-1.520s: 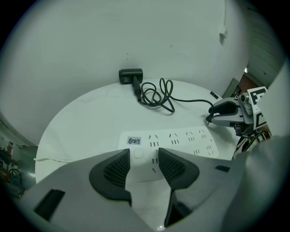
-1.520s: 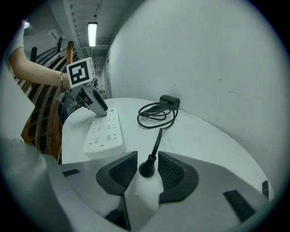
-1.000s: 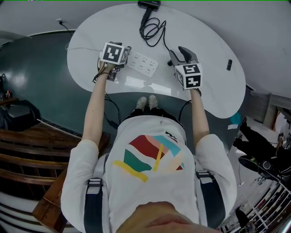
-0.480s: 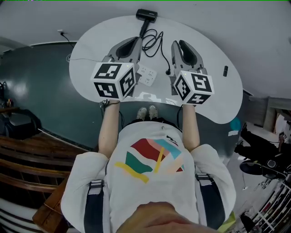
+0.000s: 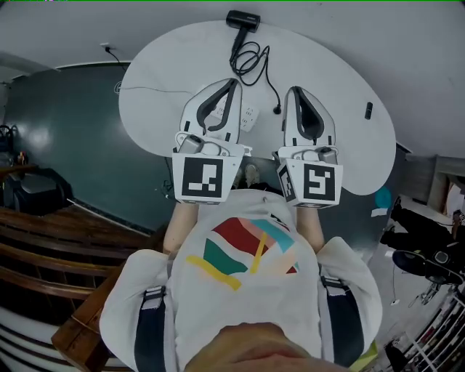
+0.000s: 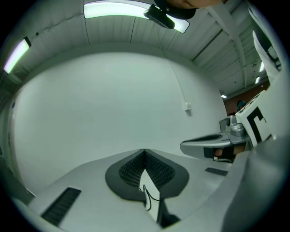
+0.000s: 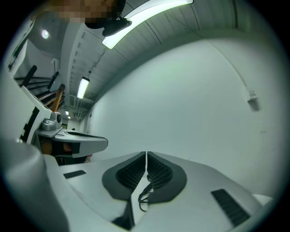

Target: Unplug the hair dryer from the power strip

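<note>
The white oval surface stood against a pale wall, with dark floor to its left. A second earlier both claws had been low over it and spread wide, the left one at the power strip. Now the left claw and the right claw were lifted clear and pointed level at the bare wall. The left claw's pads were pressed together on nothing. The right claw's jaws were closing, only a hairline slit left between them, and they too held nothing.

The hair dryer lay at the far edge of the surface. Its cable was looped in front of it, and the plug rested on the bare top between the two claws. The plug lay just beside the power strip but apart from it. From that, the unplugging looked done, and the raised, closed claws read as a withdrawal rather than a fresh approach.

Much stayed hidden. The left claw covered most of the power strip in the head view, so only its right end showed. Whether anything else was plugged into it could not be told. Both gripper views showed mostly wall, with only a sliver of the surface and a loop of cable below the pads. A small dark thing near the right edge of the surface was too small to identify.
</note>
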A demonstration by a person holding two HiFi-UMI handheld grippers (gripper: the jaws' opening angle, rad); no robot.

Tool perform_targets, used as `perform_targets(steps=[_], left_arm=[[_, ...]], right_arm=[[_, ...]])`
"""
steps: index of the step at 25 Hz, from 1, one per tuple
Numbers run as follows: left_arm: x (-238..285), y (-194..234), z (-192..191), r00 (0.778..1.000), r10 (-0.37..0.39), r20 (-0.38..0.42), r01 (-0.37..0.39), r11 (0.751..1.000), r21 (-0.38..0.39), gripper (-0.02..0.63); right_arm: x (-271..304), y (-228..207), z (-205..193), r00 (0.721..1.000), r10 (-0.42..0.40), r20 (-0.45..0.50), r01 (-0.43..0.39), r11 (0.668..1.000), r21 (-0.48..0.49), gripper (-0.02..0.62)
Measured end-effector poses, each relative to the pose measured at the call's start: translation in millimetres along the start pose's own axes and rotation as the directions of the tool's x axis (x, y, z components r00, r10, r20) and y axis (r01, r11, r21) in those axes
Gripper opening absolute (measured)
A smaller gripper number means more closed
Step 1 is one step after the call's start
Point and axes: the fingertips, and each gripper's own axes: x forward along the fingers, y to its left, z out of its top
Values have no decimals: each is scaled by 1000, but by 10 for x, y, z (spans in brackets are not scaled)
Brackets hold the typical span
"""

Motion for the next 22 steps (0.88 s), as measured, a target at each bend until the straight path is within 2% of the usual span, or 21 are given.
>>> perform_targets(steps=[3,7,22], left_arm=[[-66,-2,30,1000,16,13,-16,1000,-20,15],[-149,13,17,999,50,6,-50,999,-14,15],[-262,121,7,994,106,-8,-106,994,-19,15]], right_arm=[[-63,19,-87,999,-16,-31,17,999,34,9],[-95,62,-143,999,-11,-53,11,1000,16,9],[-121,128,-113,999,23,-47,-24,1000,-8,9]])
